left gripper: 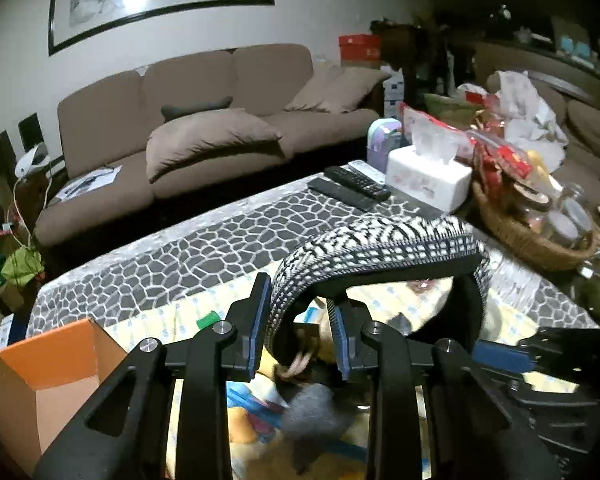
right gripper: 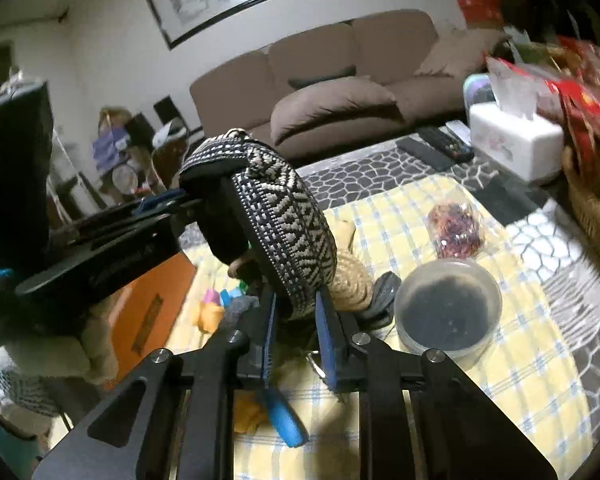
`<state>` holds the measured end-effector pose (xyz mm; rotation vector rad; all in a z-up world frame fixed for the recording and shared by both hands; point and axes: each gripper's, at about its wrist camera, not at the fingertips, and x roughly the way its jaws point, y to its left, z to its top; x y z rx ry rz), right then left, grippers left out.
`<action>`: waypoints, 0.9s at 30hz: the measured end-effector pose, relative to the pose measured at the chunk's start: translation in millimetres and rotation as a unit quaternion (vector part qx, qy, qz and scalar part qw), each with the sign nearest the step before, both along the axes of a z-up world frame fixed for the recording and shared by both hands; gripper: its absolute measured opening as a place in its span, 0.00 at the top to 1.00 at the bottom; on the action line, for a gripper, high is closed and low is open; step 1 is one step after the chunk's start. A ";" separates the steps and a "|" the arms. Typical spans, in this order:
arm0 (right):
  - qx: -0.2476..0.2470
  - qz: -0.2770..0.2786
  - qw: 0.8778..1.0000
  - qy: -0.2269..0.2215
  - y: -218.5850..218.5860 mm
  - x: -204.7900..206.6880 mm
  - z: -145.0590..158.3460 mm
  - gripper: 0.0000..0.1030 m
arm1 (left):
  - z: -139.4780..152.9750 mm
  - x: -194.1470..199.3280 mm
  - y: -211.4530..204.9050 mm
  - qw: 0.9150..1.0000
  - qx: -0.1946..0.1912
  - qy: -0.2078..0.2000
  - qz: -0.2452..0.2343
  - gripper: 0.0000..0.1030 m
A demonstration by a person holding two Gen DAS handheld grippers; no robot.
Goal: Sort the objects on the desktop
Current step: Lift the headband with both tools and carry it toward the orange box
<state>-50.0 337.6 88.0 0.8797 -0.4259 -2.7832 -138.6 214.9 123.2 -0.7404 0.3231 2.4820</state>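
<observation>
- The left claw (left gripper: 300,320) is clamped on 1 end of the woven strap (left gripper: 380,244).
- The right claw (right gripper: 296,320) is clamped on the other end, above the bench (right gripper: 540,360).
- An orange box (left gripper: 48,364) sits left of the left claw.

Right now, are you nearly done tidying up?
Not nearly. The orange box shows nothing inside yet. The left tongs and right tongs both grip the woven strap. The round tub, red packet and blue-handled tool wait on the checked cloth.
</observation>
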 end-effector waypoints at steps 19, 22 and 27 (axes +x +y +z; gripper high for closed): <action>-0.144 -0.011 0.989 0.031 1.7 -5.4 25.1 0.81 | 81.6 20.2 -21.5 0.997 -0.007 0.068 -0.044 0.75; -0.151 -0.013 0.987 0.047 3.7 -1.8 43.8 0.81 | 94.0 32.0 -31.3 0.996 -0.003 0.080 -0.043 0.75; -0.147 -0.015 0.986 0.077 -1.4 8.4 71.9 0.81 | 115.3 46.1 -54.7 0.995 0.029 0.086 -0.034 0.75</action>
